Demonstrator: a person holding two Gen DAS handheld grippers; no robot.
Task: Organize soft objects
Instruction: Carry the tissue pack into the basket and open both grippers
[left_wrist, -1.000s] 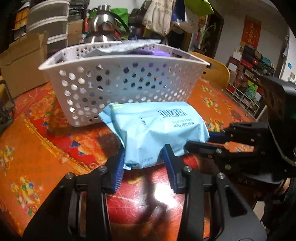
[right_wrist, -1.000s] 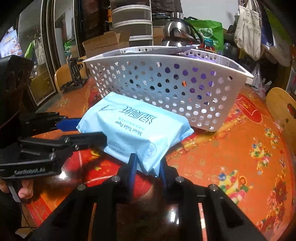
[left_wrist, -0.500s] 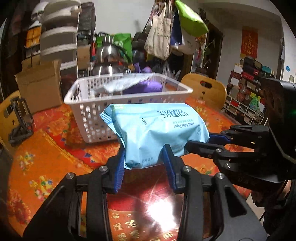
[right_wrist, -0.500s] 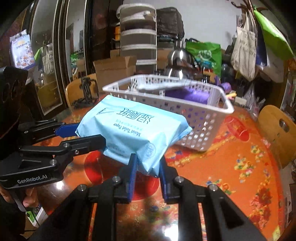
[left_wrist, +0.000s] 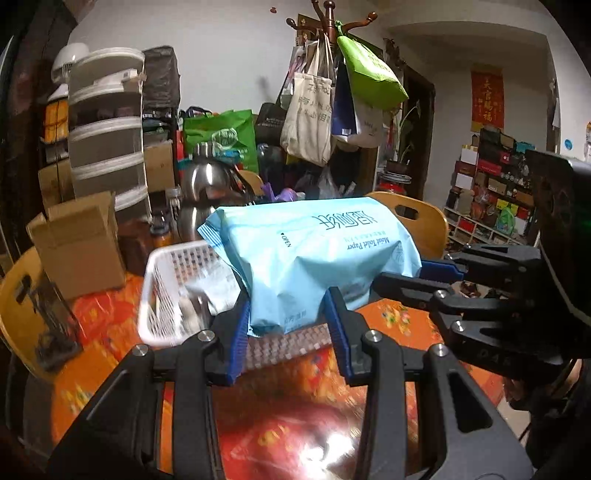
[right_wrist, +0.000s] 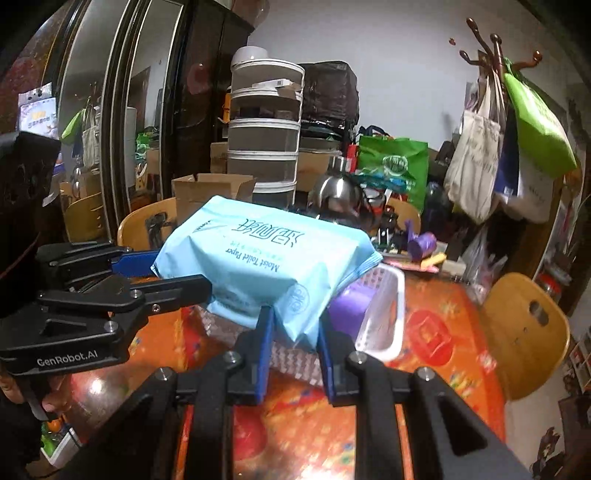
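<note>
A light blue pack of moist toilet paper (left_wrist: 314, 251) is held in the air between both grippers, above the white perforated basket (left_wrist: 166, 295). My left gripper (left_wrist: 288, 328) is shut on one end of the pack. My right gripper (right_wrist: 293, 332) is shut on the other end (right_wrist: 266, 266). The basket (right_wrist: 384, 317) sits on the table below the pack and holds a purple item (right_wrist: 351, 299) and a flat pale packet (left_wrist: 214, 284). The right gripper's body shows in the left wrist view (left_wrist: 443, 273), and the left gripper's in the right wrist view (right_wrist: 147, 273).
The table has an orange-red patterned cloth (right_wrist: 443, 332). A cardboard box (left_wrist: 81, 243), a steel kettle (left_wrist: 207, 192) and stacked containers (left_wrist: 107, 140) stand behind the basket. Wooden chairs (right_wrist: 524, 325) ring the table. A coat rack with bags (left_wrist: 332, 103) stands at the back.
Both grippers have lifted the blue pack from the table in front of the basket to well above the basket's rim. The basket now appears lower in both views.
</note>
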